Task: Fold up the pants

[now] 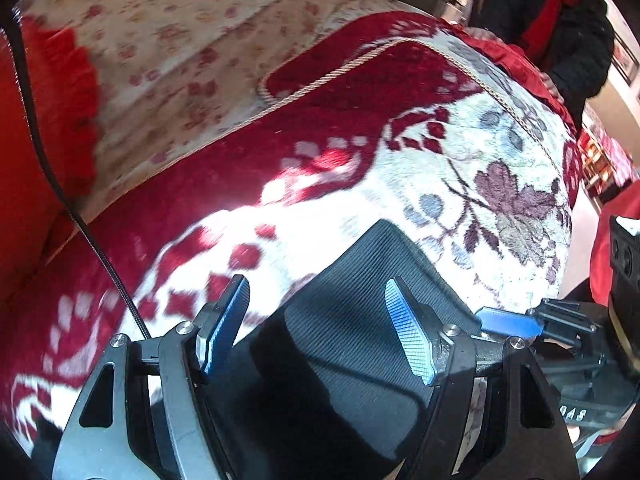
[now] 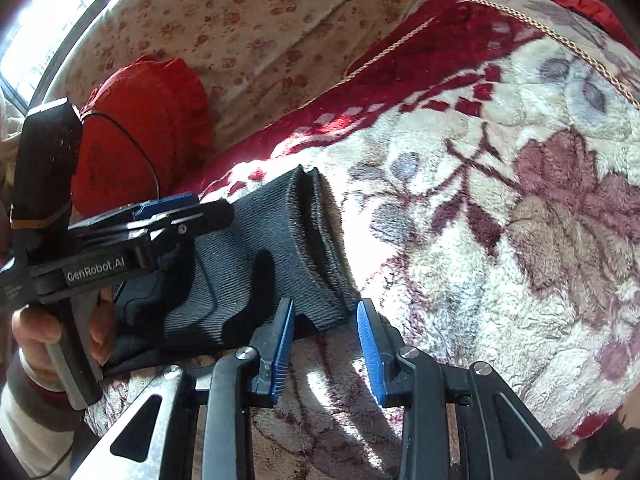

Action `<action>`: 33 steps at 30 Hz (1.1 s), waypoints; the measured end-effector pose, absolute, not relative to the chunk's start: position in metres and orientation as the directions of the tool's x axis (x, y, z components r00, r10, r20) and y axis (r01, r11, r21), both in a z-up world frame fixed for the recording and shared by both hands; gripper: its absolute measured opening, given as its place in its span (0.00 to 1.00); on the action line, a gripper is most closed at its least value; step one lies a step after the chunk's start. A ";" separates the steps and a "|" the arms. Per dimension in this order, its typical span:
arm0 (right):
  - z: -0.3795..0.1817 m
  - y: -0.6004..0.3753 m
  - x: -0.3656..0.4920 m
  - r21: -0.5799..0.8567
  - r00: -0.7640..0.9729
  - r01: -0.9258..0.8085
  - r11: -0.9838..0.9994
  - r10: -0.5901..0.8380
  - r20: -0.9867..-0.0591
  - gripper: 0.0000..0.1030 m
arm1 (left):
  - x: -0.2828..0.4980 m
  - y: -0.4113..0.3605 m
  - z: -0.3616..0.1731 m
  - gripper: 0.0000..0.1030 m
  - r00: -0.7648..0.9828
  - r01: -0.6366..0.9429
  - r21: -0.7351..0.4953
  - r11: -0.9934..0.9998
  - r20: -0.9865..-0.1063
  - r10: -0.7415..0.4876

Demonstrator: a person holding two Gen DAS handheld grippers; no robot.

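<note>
A bed fills the scene, covered by a plush blanket (image 2: pixel 500 208) with a cream field, purple leaves and a deep red border edged in gold cord. Beyond it lies a pale quilt (image 2: pixel 280 20) printed with small red flowers. A red frilled pillow (image 2: pixel 160 120) sits at the far left. A window (image 2: pixel 36 40) at the far left throws hard sunlight across the blanket. At the far right a person (image 1: pixel 560 32) in a dark coat stands beside the bed.

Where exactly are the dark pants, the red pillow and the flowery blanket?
dark pants (image 2: pixel 256 264): right wrist view, ribbed middle of the cloth.
red pillow (image 2: pixel 152 120): right wrist view, its front face.
flowery blanket (image 1: pixel 460 168): left wrist view, white fleecy part.
</note>
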State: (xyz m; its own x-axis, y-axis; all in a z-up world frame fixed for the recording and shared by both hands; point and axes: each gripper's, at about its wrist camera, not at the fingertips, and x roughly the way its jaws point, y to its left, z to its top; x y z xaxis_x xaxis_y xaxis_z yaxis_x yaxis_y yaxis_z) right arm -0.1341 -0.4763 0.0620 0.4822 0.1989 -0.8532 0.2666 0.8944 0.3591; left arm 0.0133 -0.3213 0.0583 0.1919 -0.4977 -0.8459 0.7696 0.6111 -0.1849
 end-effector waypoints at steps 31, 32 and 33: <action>0.061 -0.468 -0.127 0.343 0.495 0.230 0.911 0.194 -0.847 0.35 | 0.017 -0.371 0.040 0.69 0.184 0.818 -0.113 0.564 -0.878 -0.443; 0.059 -0.469 -0.127 0.355 0.502 0.236 0.905 0.200 -0.842 0.35 | 0.018 -0.376 0.040 0.69 0.170 0.823 -0.124 0.555 -0.878 -0.448; 0.058 -0.470 -0.127 0.369 0.511 0.239 0.898 0.206 -0.834 0.35 | 0.019 -0.379 0.040 0.69 0.148 0.825 -0.145 0.547 -0.877 -0.456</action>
